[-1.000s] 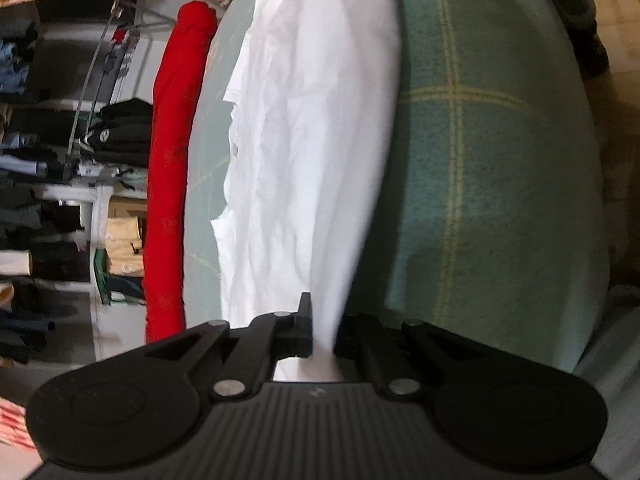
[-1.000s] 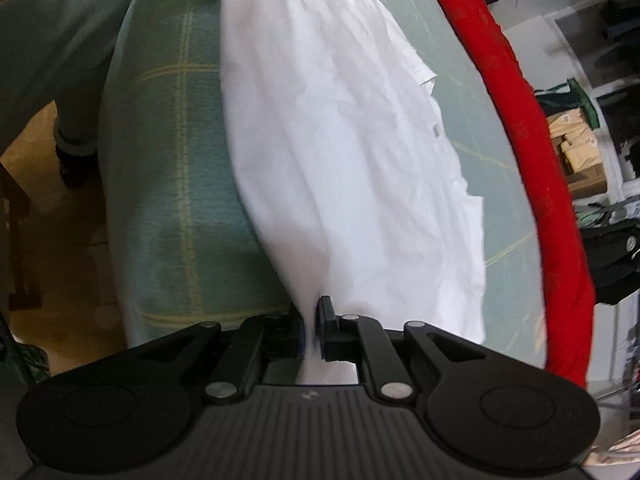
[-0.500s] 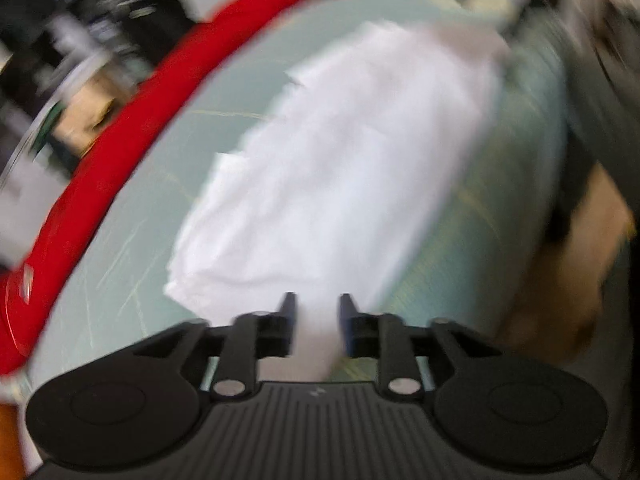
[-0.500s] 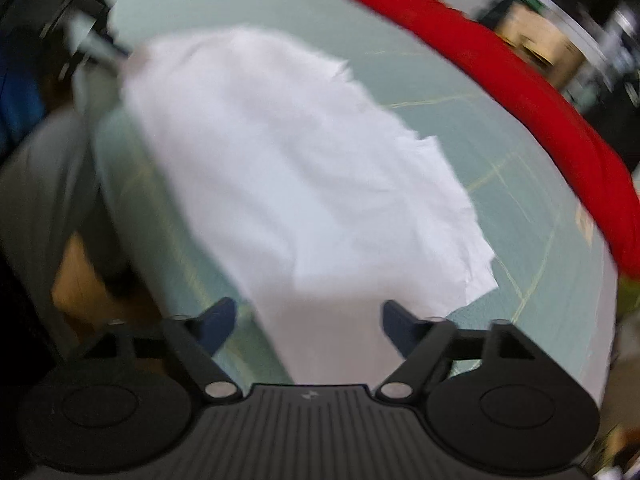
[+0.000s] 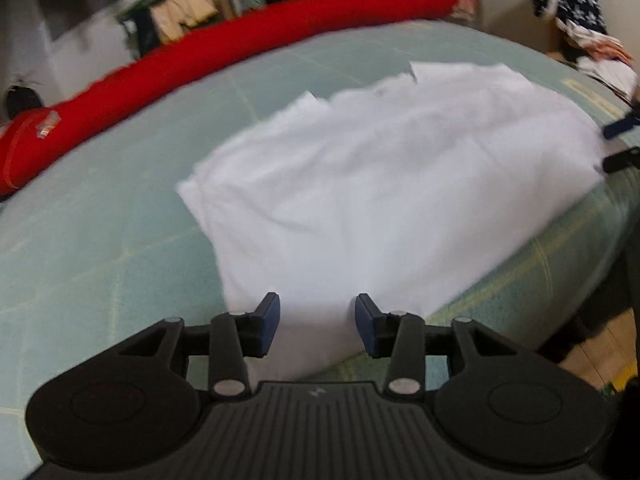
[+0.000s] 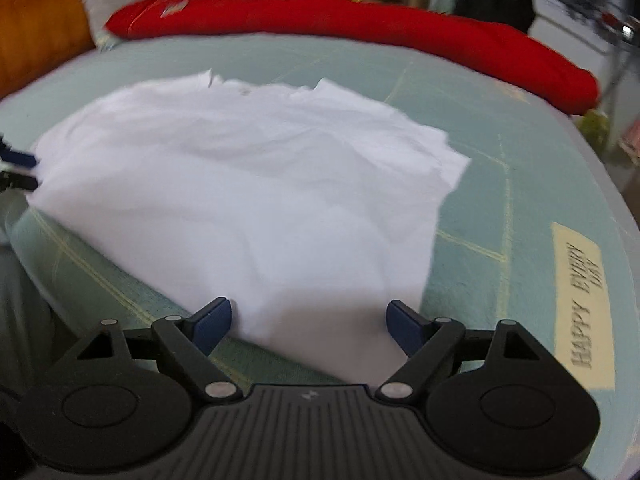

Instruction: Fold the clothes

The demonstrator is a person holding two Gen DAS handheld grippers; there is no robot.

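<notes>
Release step, as we read it: white garment (image 5: 392,200) lies folded on the green blanket (image 5: 100,264), near the red bolster (image 5: 240,44); left gripper (image 5: 317,326) opening over its hem, right gripper (image 6: 308,326) spread wide, neither pinching; next fold needs fresh corner grips.

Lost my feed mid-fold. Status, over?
Left tool opening, right tool open wide, neither gripping. White cotton shirt lies folded on the pale green checked bedspread. Long red bolster beyond it, clear.
</notes>
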